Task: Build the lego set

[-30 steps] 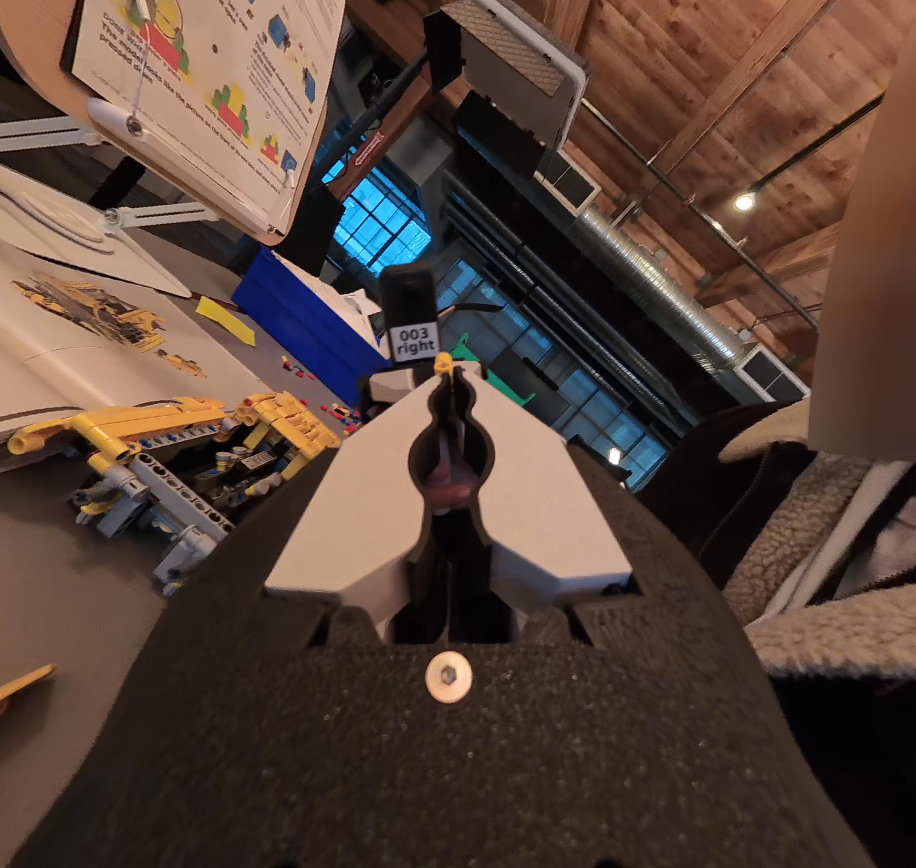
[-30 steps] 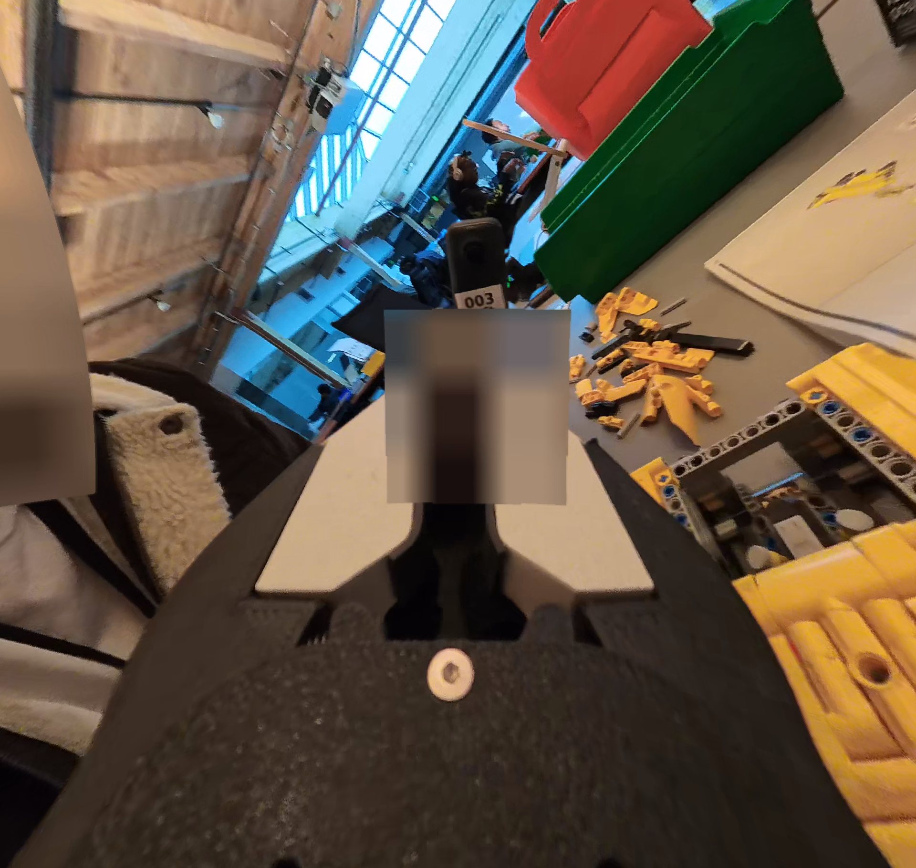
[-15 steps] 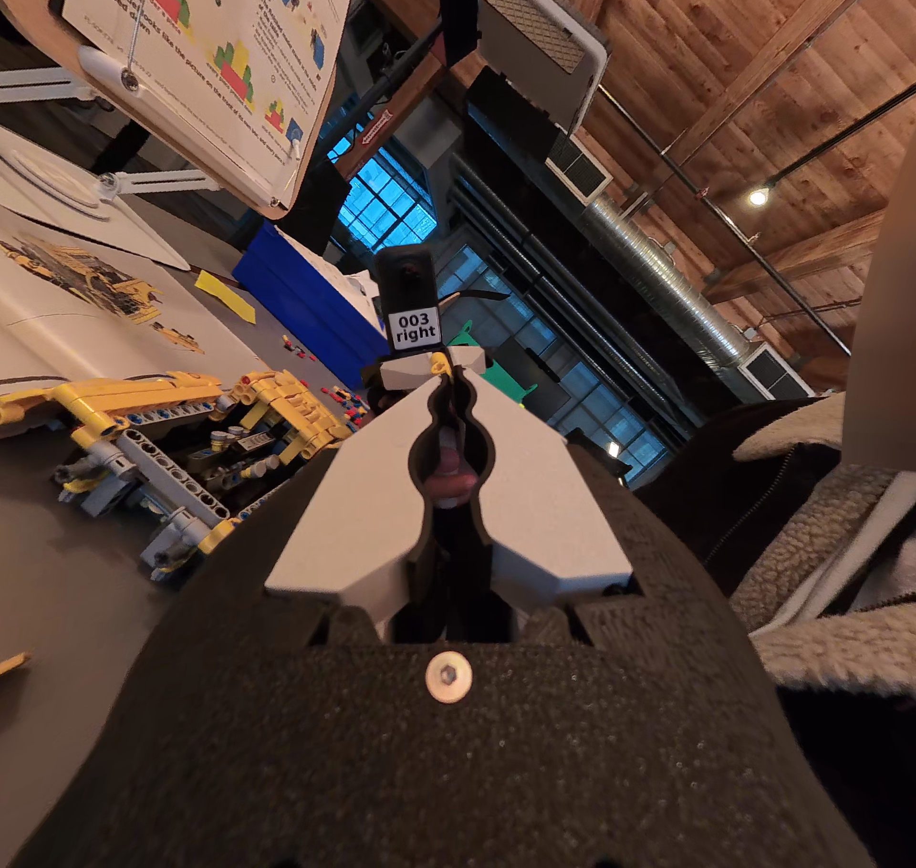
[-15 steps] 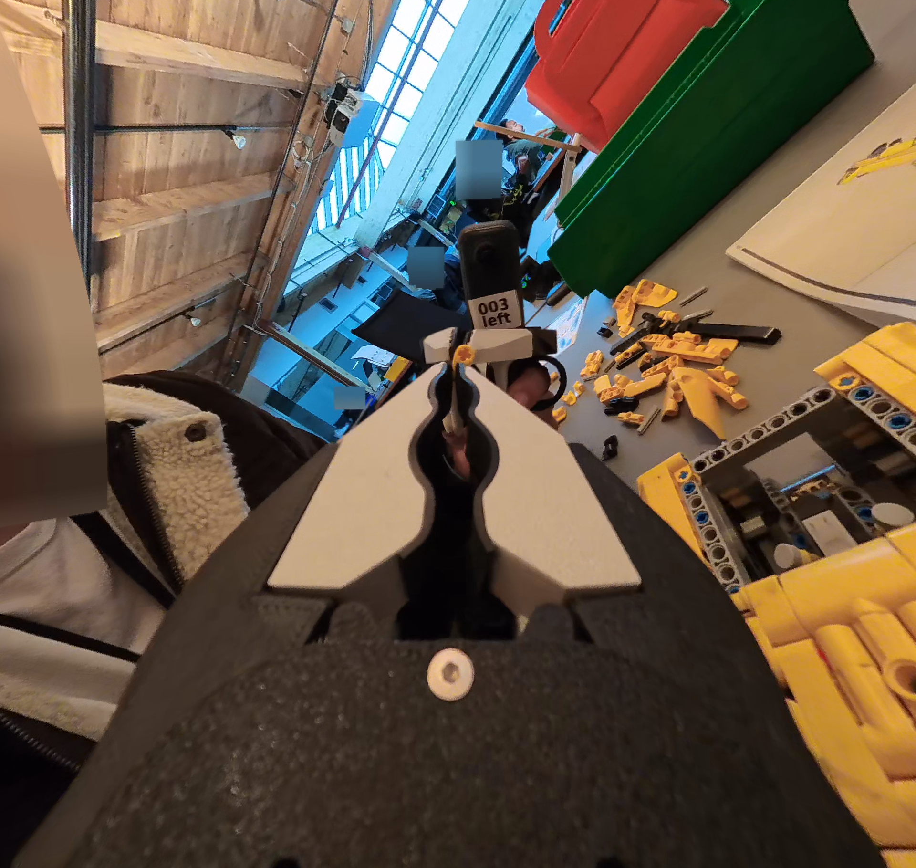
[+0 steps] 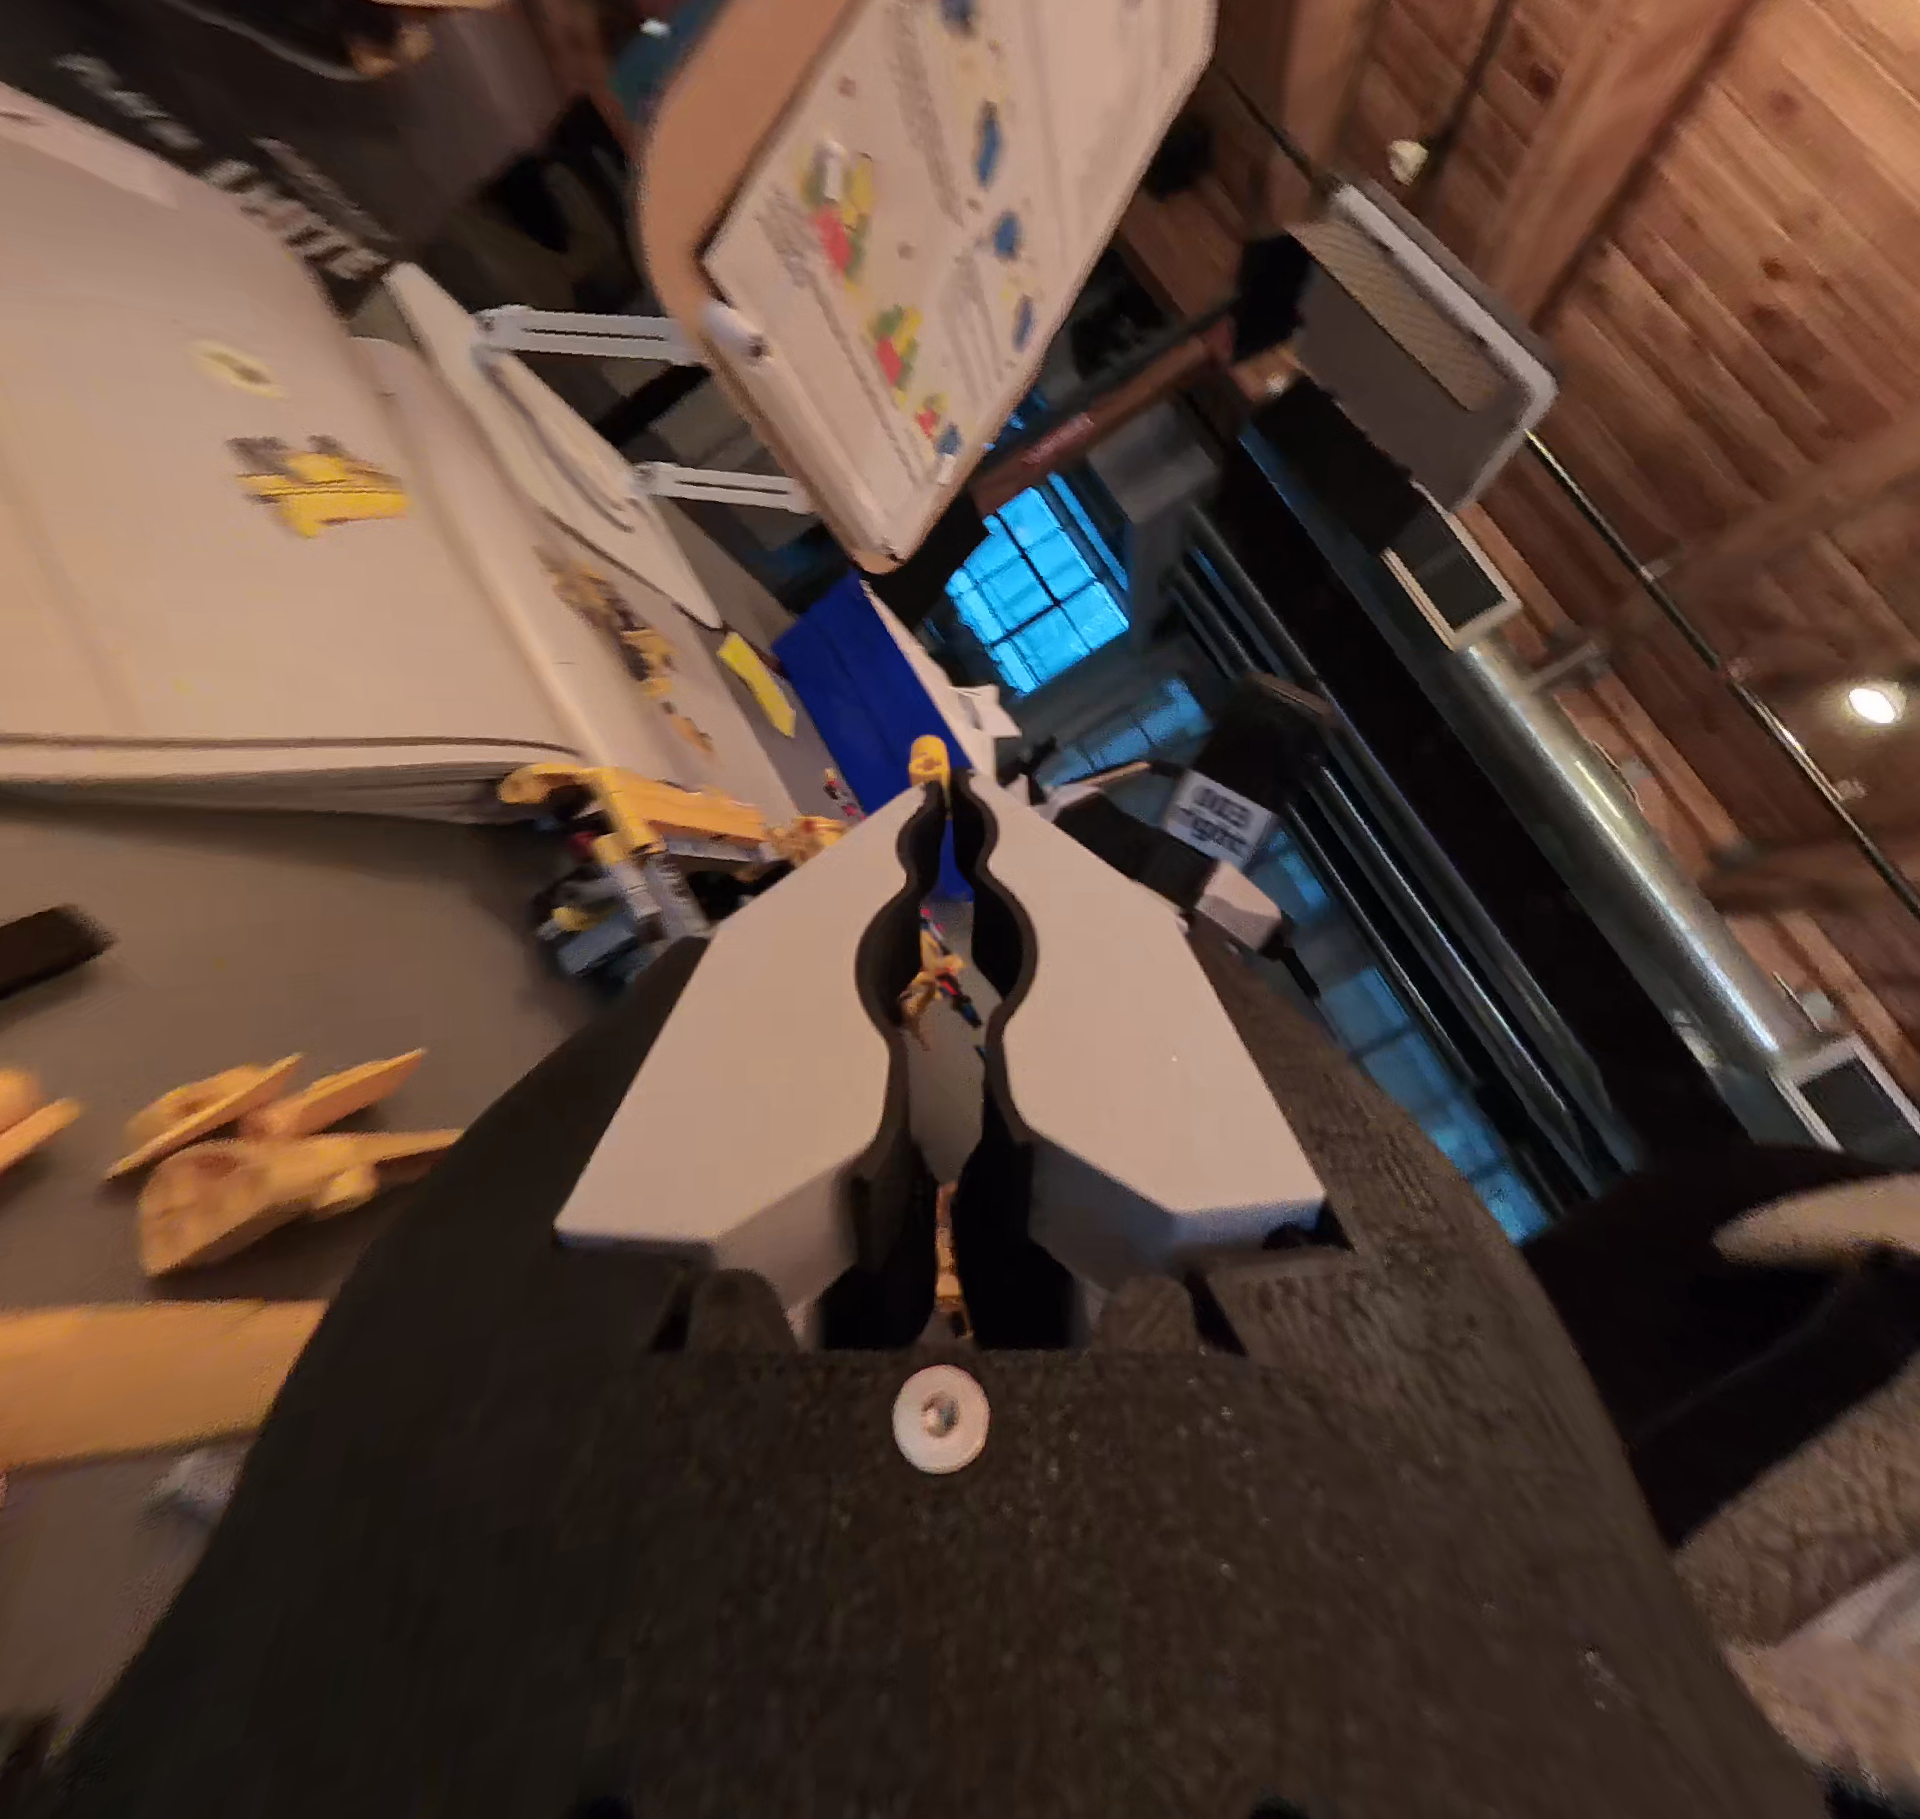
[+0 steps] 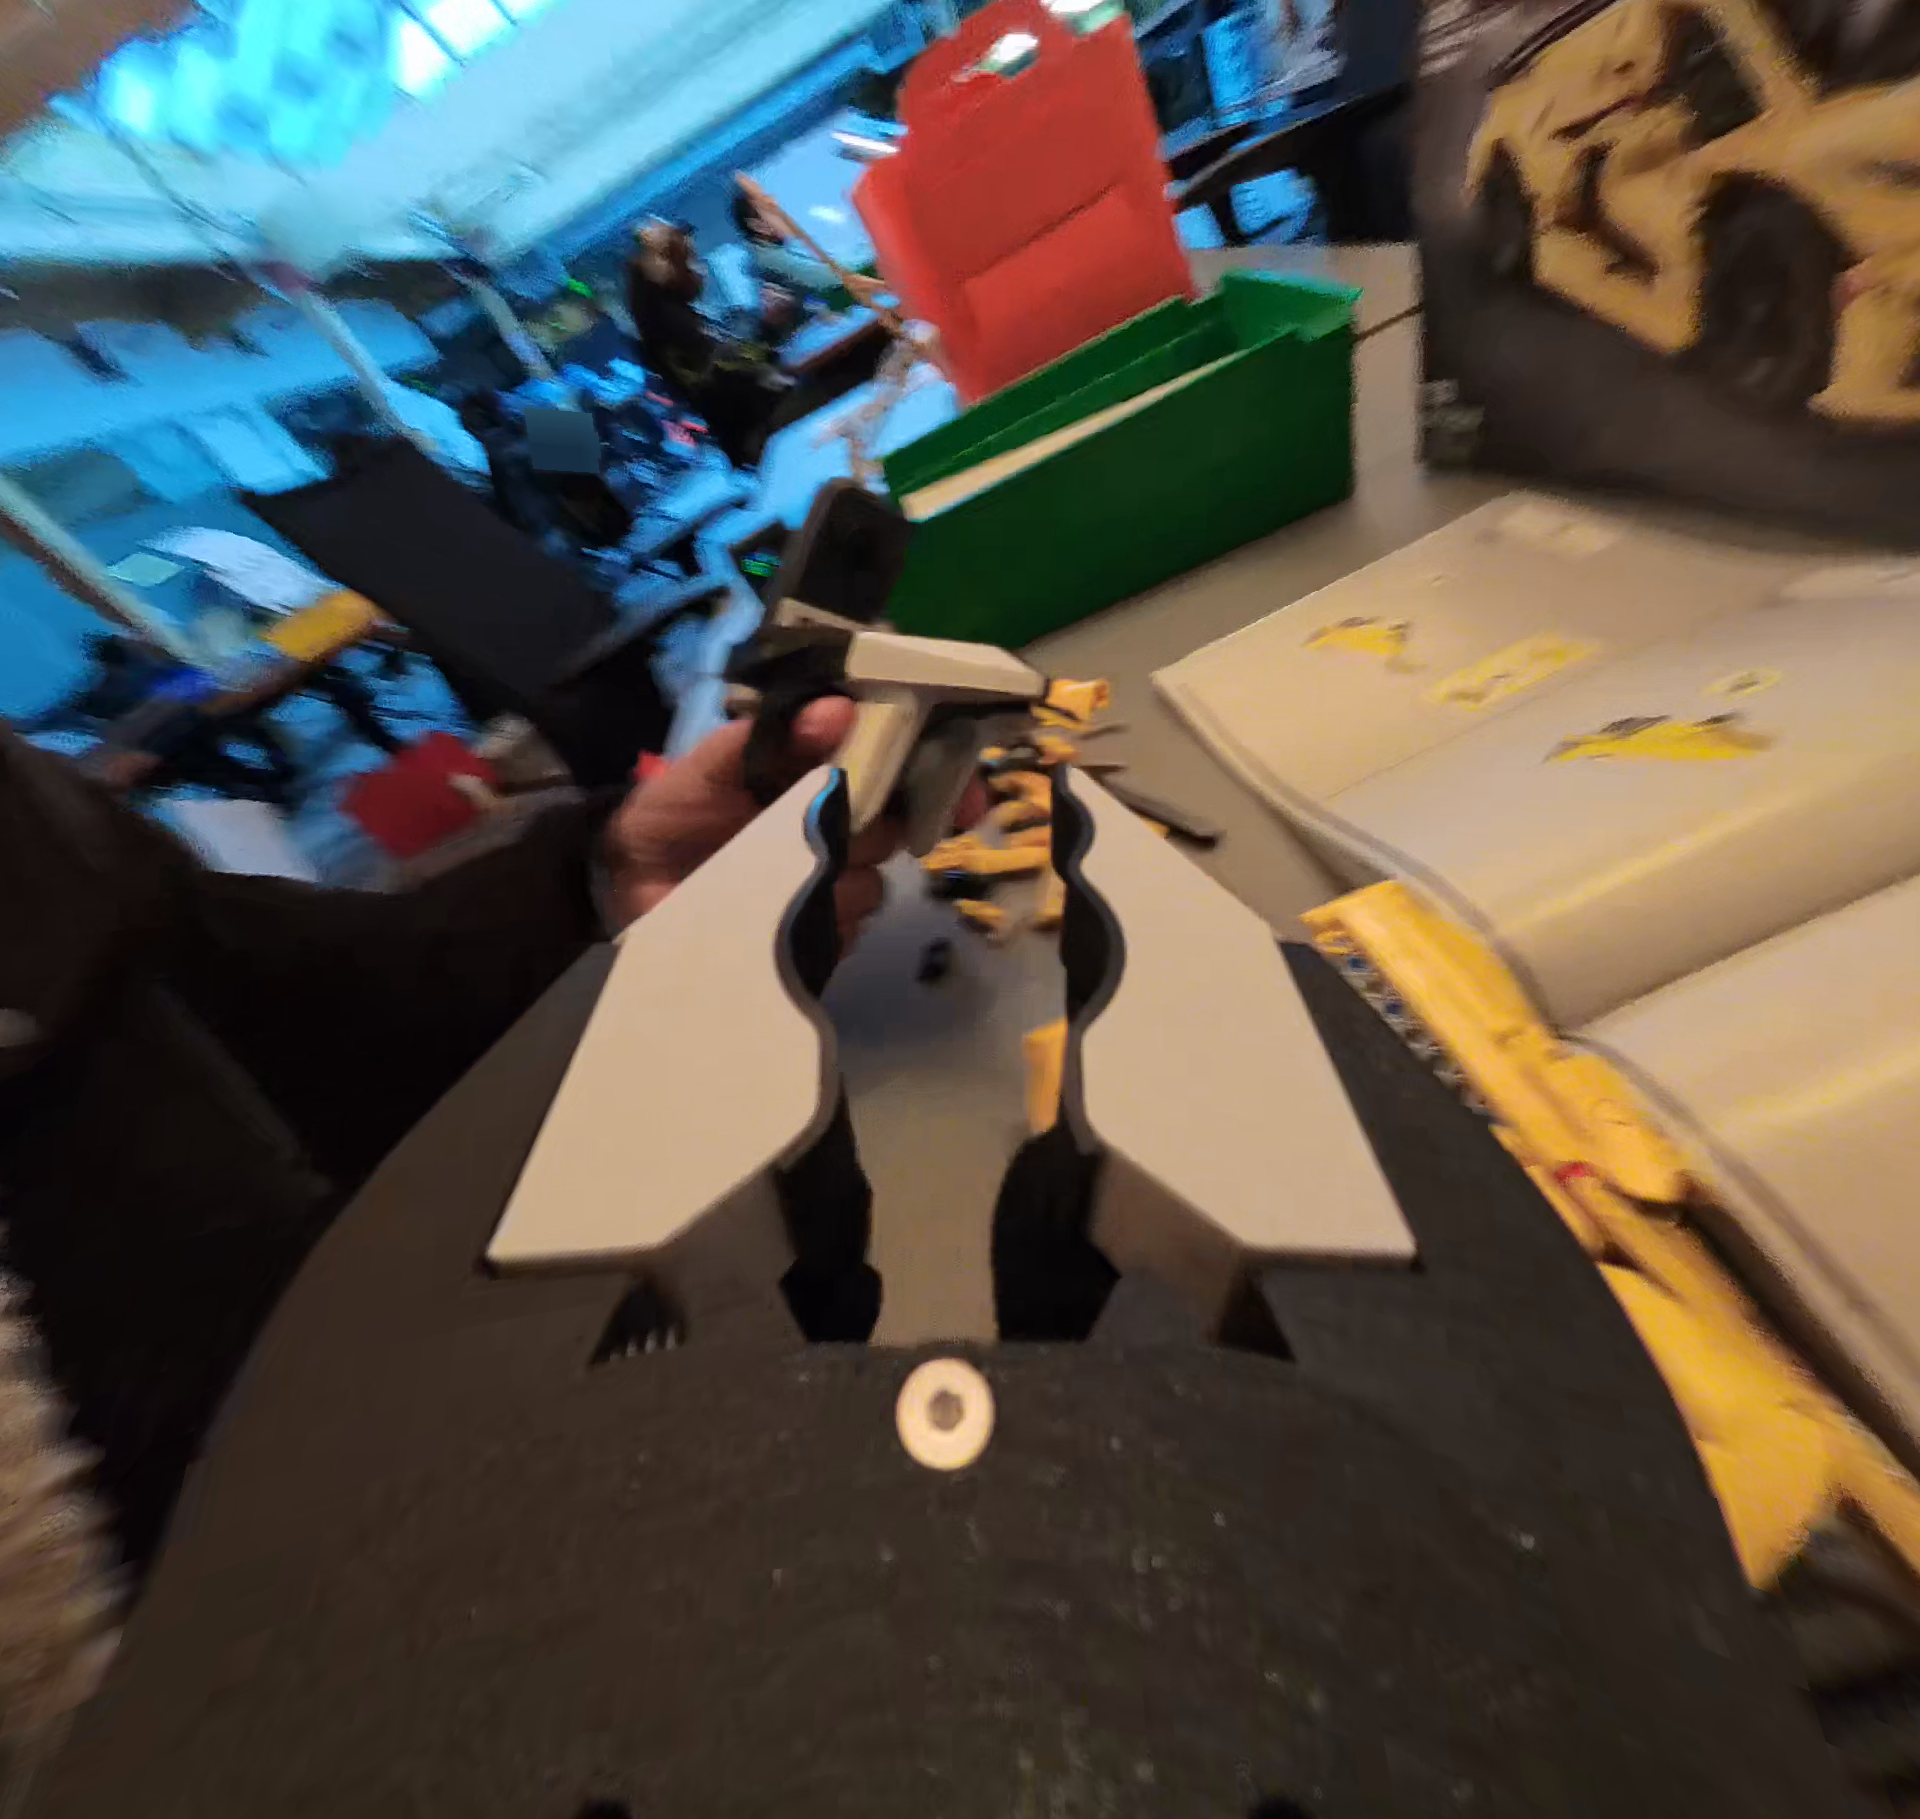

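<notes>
My left gripper (image 5: 940, 798) is shut on a small yellow lego piece (image 5: 928, 761) that sticks out past its tips. It also shows in the right wrist view (image 6: 940, 673), held by a hand (image 6: 707, 813), with the yellow piece (image 6: 1070, 699) at its tip. My right gripper (image 6: 948, 793) is open and empty, just behind the left one. It shows at the edge of the left wrist view (image 5: 1216, 834). The partly built yellow and grey lego model (image 5: 644, 834) lies on the table; it also shows in the right wrist view (image 6: 1507, 1094), to the right of my right gripper.
Loose yellow pieces (image 5: 260, 1146) (image 6: 997, 855) lie on the grey table. An open instruction booklet (image 6: 1558, 730) (image 5: 260, 574) lies beside the model. A green bin (image 6: 1122, 502), a red holder (image 6: 1029, 190), the set's box (image 6: 1683, 211), a blue bin (image 5: 862, 689) and a clipboard on a stand (image 5: 914, 211) stand around. Left tips to right tips: about 7 cm.
My right gripper has opened and let go of the small yellow piece. The left gripper keeps it. Both grippers have swung apart and tilted toward the table; the views are blurred.
</notes>
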`<state>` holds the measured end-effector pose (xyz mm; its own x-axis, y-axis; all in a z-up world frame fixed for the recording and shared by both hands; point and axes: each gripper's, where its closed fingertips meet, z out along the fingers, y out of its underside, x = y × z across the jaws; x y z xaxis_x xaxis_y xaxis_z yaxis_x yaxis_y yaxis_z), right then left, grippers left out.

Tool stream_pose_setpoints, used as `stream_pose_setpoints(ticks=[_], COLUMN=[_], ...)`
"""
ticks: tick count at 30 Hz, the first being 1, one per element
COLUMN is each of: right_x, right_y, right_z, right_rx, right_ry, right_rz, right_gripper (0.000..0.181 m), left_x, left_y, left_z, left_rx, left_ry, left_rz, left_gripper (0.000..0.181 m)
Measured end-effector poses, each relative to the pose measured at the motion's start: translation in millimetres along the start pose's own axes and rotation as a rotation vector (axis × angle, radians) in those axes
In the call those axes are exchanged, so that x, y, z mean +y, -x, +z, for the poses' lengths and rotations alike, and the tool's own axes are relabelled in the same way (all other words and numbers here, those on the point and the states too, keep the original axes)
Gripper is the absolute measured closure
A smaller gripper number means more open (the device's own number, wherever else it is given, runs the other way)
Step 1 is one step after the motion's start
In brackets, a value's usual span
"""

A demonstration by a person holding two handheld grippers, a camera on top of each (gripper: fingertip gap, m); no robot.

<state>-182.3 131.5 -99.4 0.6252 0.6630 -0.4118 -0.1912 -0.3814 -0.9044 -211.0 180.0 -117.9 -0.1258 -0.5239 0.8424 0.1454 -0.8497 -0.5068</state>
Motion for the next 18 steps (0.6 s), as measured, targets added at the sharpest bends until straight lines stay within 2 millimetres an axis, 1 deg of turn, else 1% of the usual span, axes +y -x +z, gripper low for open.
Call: stream_pose_setpoints(ticks=[2, 4, 5, 7, 9, 12, 18], right_x=[2.4, 3.0, 3.2, 3.1, 2.5, 4.8, 5.6], right_y=[-18.3, -35.3, -39.7, -46.6, -46.5, -45.9, -45.9], right_z=[-2.4, -8.4, -10.8, -15.1, -15.4, -12.5, -11.8], right_rx=[0.174, 0.343, 0.397, 0.491, 0.515, 0.504, 0.482], right_ry=[0.033, 0.073, 0.089, 0.099, 0.085, 0.085, 0.068], right_rz=[-0.162, -0.300, -0.345, -0.381, -0.392, -0.382, -0.349], right_gripper=[0.139, 0.137, 0.138, 0.138, 0.141, 0.142, 0.145], left_x=[-5.1, -13.3, -15.6, -17.0, -18.0, -20.7, -26.1], left_y=[14.1, 20.2, 23.7, 32.9, 38.5, 40.7, 35.6], left_z=[-4.9, -10.1, -12.2, -15.5, -17.8, -18.9, -19.5], left_rx=[-0.060, -0.091, -0.115, -0.173, -0.202, -0.214, -0.187], left_ry=[-0.025, -0.065, -0.073, -0.080, -0.087, -0.096, -0.112], left_rz=[-0.035, -0.046, -0.040, -0.031, -0.038, -0.043, -0.027], left_gripper=[0.180, 0.180, 0.180, 0.180, 0.181, 0.181, 0.180])
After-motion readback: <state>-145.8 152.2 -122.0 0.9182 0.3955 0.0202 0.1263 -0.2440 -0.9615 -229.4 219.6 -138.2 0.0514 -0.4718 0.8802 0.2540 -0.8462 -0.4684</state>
